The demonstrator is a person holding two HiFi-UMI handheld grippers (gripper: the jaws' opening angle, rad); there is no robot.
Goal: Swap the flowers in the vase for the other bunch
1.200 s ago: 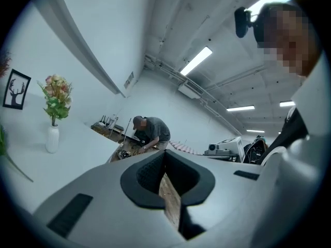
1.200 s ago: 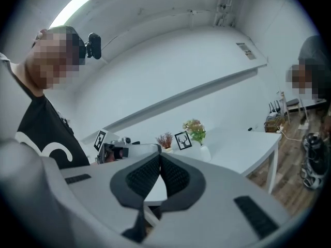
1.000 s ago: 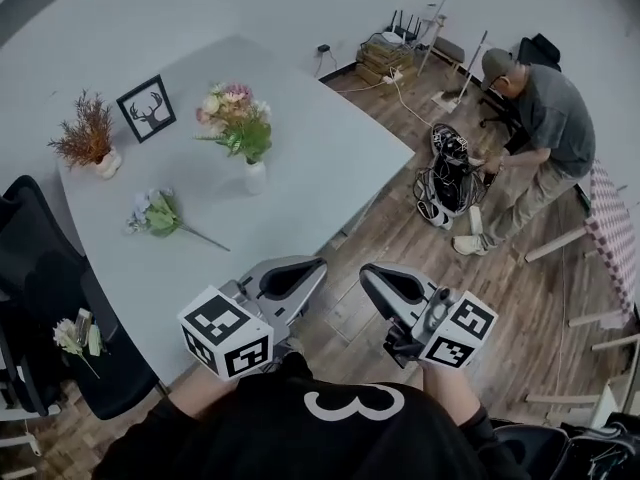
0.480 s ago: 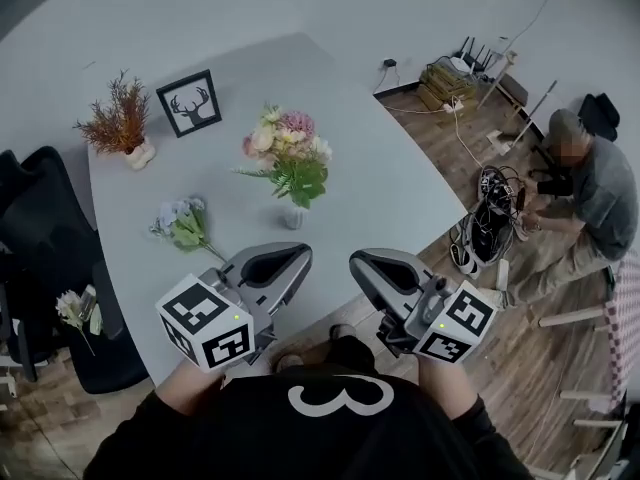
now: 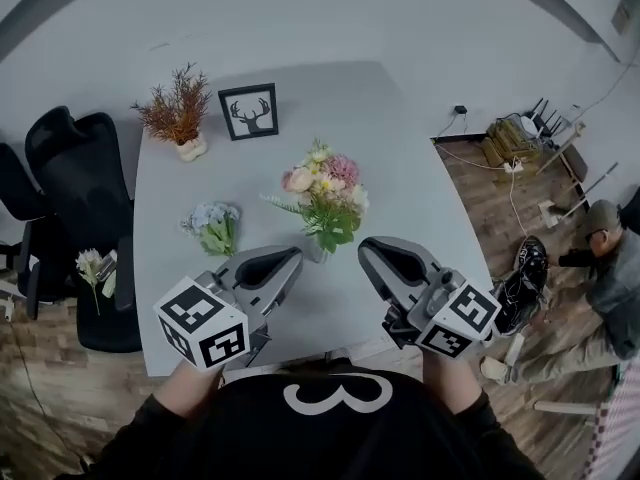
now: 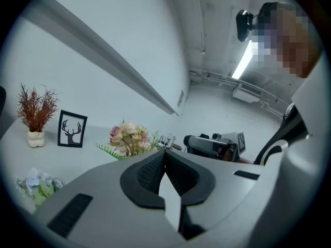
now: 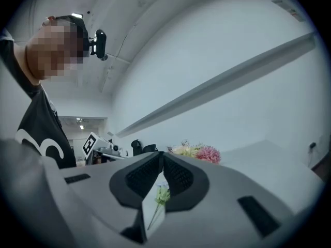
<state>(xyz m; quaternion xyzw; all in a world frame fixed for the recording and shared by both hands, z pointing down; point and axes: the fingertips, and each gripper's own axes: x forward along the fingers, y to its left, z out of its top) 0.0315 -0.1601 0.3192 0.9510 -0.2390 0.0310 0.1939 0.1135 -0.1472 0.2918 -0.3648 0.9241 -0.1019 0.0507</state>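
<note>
A pink and cream bouquet [image 5: 325, 190] stands in a small vase [image 5: 316, 248] near the middle of the pale table [image 5: 400, 198]. A second bunch, blue and white [image 5: 212, 226], lies flat on the table to the vase's left. My left gripper [image 5: 295, 257] is shut and empty, just in front of the vase. My right gripper [image 5: 366, 249] is shut and empty too, to the vase's right. In the left gripper view the shut gripper [image 6: 165, 151] points past the bouquet [image 6: 128, 137]. In the right gripper view the gripper [image 7: 161, 154] faces the bouquet [image 7: 194, 151].
A framed deer picture [image 5: 248, 111] and a reddish dried plant in a white pot [image 5: 178, 118] stand at the table's far side. Black chairs [image 5: 70, 148] stand left of the table, with a pale flower [image 5: 92, 266] on one. A person [image 5: 610, 268] crouches by cables at right.
Both grippers have swung round to face the table square on, ending close in front of the vase. Both stayed shut and empty. The bouquet and the blue bunch have not moved on the table.
</note>
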